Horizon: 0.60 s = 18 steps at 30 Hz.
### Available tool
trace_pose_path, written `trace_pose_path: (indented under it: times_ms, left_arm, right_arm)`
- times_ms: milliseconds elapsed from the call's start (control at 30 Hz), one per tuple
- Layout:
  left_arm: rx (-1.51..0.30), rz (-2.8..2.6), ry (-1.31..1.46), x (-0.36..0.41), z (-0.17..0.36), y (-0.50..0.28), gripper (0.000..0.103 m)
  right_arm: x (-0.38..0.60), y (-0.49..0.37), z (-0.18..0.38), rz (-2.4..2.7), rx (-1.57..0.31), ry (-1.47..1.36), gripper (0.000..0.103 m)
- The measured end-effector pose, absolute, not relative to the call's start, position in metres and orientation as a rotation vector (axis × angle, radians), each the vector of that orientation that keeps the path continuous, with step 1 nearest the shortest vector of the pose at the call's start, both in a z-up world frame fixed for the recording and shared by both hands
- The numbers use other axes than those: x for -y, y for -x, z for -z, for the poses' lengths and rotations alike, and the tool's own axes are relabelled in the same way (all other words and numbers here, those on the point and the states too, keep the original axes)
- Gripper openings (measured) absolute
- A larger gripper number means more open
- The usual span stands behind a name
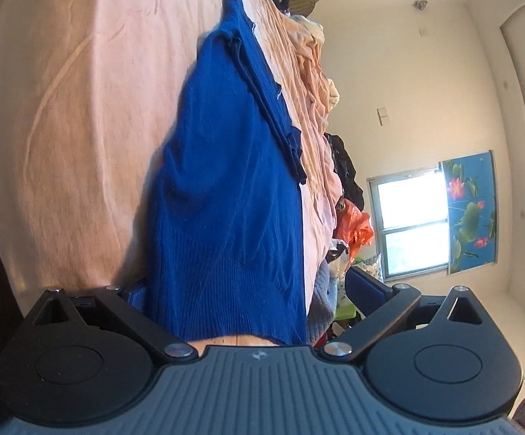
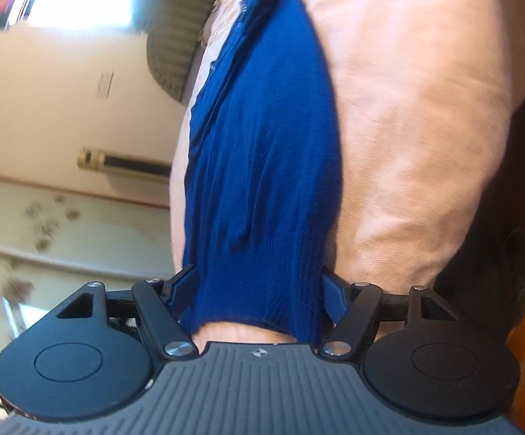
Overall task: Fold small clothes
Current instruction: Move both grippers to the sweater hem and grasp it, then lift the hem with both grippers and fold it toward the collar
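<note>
Along the pink-sheeted bed (image 1: 81, 116), your blue knit sweater (image 1: 226, 188) lies stretched out lengthwise, ribbed hem nearest both cameras.

Left hand-held gripper (image 1: 248, 290): fingers spread wide. One blue pad (image 1: 365, 284) stands clear in the air; the other is hidden under the hem. Cannot tell whether it grips anything.

Right hand-held gripper (image 2: 258, 290): fingers sit either side of the ribbed hem (image 2: 280, 253) with fabric bunched between them. Looks like you are holding the hem here, but jaw contact is hidden; cannot confirm.

Judgement: both tools at the hem suggests you mean to carry that edge up toward the collar for a fold.

Beyond the far edge of the bed: a heap of clothes (image 1: 349, 181), a window (image 1: 407, 224).

Writing: none readable; only a small emblem on each gripper body.
</note>
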<state>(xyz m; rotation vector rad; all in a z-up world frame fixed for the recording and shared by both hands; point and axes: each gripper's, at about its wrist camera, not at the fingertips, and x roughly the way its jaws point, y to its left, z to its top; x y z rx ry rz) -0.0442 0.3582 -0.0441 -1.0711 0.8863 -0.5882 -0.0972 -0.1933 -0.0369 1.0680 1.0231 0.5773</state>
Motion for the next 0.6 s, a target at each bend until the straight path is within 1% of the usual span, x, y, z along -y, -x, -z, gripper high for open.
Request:
trace_pose_path:
  times_ms: [67, 100, 133, 167, 233, 267, 300, 333, 367, 400, 467, 500, 600]
  left_arm:
    - [-0.887, 0.578, 1.034, -0.354, 0.04, 0.043, 0.102]
    - [-0.888, 0.573, 1.012, -0.353, 0.037, 0.043, 0.099]
    - [-0.887, 0.569, 0.991, -0.352, 0.035, 0.042, 0.096]
    - [-0.89, 0.567, 0.974, -0.351, 0.034, 0.042, 0.091]
    - [-0.896, 0.559, 0.971, -0.352, 0.035, 0.042, 0.09]
    - [-0.895, 0.56, 0.974, -0.353, 0.036, 0.043, 0.089]
    - [-0.893, 0.557, 0.972, -0.354, 0.036, 0.044, 0.083]
    - [-0.892, 0.548, 0.961, -0.354, 0.035, 0.045, 0.078]
    - [-0.892, 0.535, 0.947, -0.354, 0.035, 0.046, 0.061]
    - [-0.896, 0.522, 0.929, -0.353, 0.036, 0.046, 0.038]
    - [-0.927, 0.481, 0.886, -0.349, 0.042, 0.044, 0.016]
    - [-0.936, 0.461, 0.87, -0.347, 0.045, 0.044, 0.01]
    - [-0.923, 0.451, 0.848, -0.345, 0.042, 0.047, 0.008]
  right_arm:
    - [0.192, 0.098, 0.038, -0.571, -1.034, -1.047, 0.061]
    - [0.193, 0.1, 0.036, -0.564, -1.037, -1.029, 0.057]
    - [0.192, 0.1, 0.036, -0.556, -1.04, -1.016, 0.049]
    - [0.192, 0.1, 0.036, -0.547, -1.047, -1.009, 0.041]
    - [0.194, 0.102, 0.038, -0.531, -1.055, -1.004, 0.035]
    - [0.195, 0.103, 0.039, -0.535, -1.054, -1.014, 0.036]
    - [0.195, 0.104, 0.039, -0.535, -1.051, -1.017, 0.036]
    - [0.195, 0.104, 0.041, -0.531, -1.045, -1.014, 0.033]
    - [0.193, 0.105, 0.042, -0.524, -1.043, -1.009, 0.025]
    - [0.191, 0.104, 0.044, -0.504, -1.05, -0.991, 0.017]
    - [0.189, 0.108, 0.043, -0.51, -1.023, -0.965, 0.006]
    - [0.186, 0.108, 0.04, -0.505, -1.012, -0.932, 0.006]
    - [0.187, 0.111, 0.02, -0.498, -0.963, -0.819, 0.007]
